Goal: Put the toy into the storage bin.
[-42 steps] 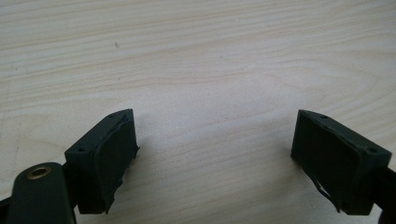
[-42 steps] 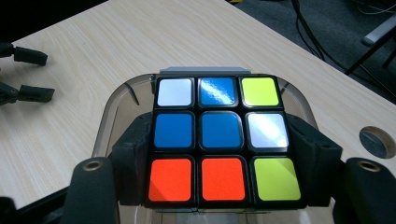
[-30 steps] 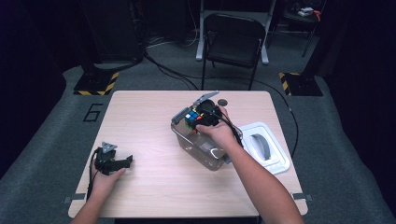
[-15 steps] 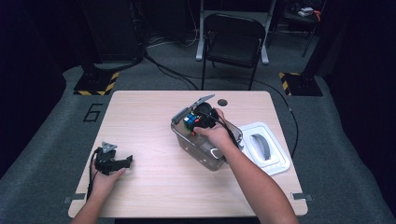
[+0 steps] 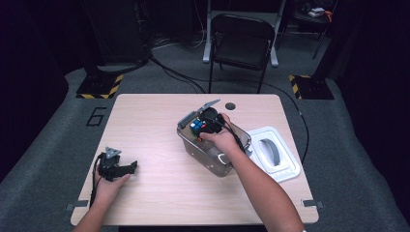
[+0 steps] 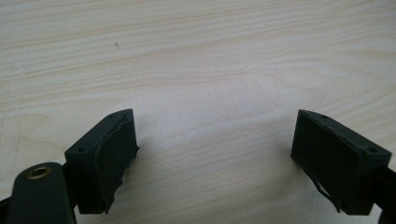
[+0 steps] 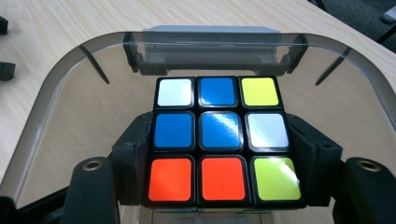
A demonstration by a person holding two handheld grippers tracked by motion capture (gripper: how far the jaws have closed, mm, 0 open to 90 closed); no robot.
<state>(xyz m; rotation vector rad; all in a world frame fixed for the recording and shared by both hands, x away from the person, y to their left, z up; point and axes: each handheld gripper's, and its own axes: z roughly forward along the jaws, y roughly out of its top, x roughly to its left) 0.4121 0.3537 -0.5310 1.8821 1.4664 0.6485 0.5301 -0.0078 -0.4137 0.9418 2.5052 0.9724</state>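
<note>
A colour-tiled puzzle cube (image 7: 219, 140) sits between the jaws of my right gripper (image 7: 219, 163), which is shut on its two sides. Its top face shows blue, white, yellow, orange and green tiles. In the high view the cube (image 5: 197, 126) and the right gripper (image 5: 205, 126) are inside the far end of a clear plastic container (image 5: 212, 157), whose smoky rim (image 7: 56, 88) curves around the cube. My left gripper (image 5: 126, 168) rests on the table at the near left. Its jaws stand wide open over bare wood (image 6: 215, 158), nothing between them.
The container's white lid (image 5: 273, 153) with a grey handle lies on the table to its right. A grey latch flap (image 5: 200, 108) sticks up at the container's far end. A round hole (image 5: 230, 106) marks the tabletop behind it. A black chair (image 5: 244, 46) stands beyond the table.
My right gripper has sunk a little with the cube, deeper into the container. The left gripper has stayed where it was.
</note>
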